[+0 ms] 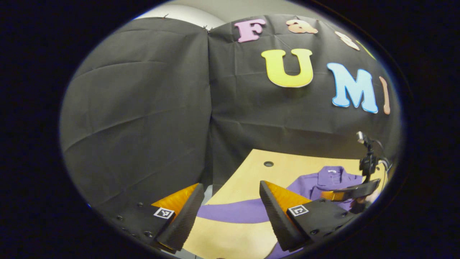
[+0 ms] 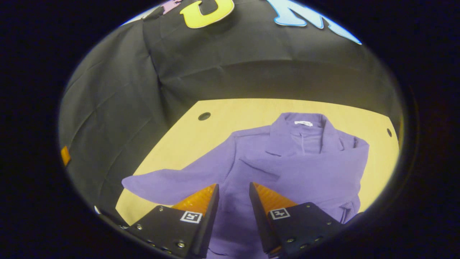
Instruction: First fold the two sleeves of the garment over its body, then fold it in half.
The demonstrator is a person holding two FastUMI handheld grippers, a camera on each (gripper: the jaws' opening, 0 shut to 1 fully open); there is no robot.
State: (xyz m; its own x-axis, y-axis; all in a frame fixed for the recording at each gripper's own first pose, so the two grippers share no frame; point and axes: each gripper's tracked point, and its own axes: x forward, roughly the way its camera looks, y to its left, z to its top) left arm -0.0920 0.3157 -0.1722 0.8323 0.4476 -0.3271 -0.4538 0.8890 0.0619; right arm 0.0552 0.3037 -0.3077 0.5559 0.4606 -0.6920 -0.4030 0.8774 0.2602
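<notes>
A purple collared garment (image 2: 305, 169) lies flat on the wooden table (image 2: 233, 115), collar toward the back wall. One sleeve (image 2: 309, 162) lies folded across its chest. The other sleeve (image 2: 161, 181) stretches out sideways over the table. My right gripper (image 2: 233, 185) hovers open above the garment's body with nothing between its fingers. In the left gripper view, my left gripper (image 1: 230, 185) is open above the table's edge, and the outstretched sleeve (image 1: 233, 210) runs across the gap below its fingers. Farther off, the right gripper (image 1: 337, 195) hangs over the garment (image 1: 323, 181).
The black cloth wall closes the back and the side of the table. Small round holes (image 2: 204, 116) (image 2: 389, 132) sit near the table's far corners. Bare wood (image 1: 251, 169) lies between the sleeve and the wall.
</notes>
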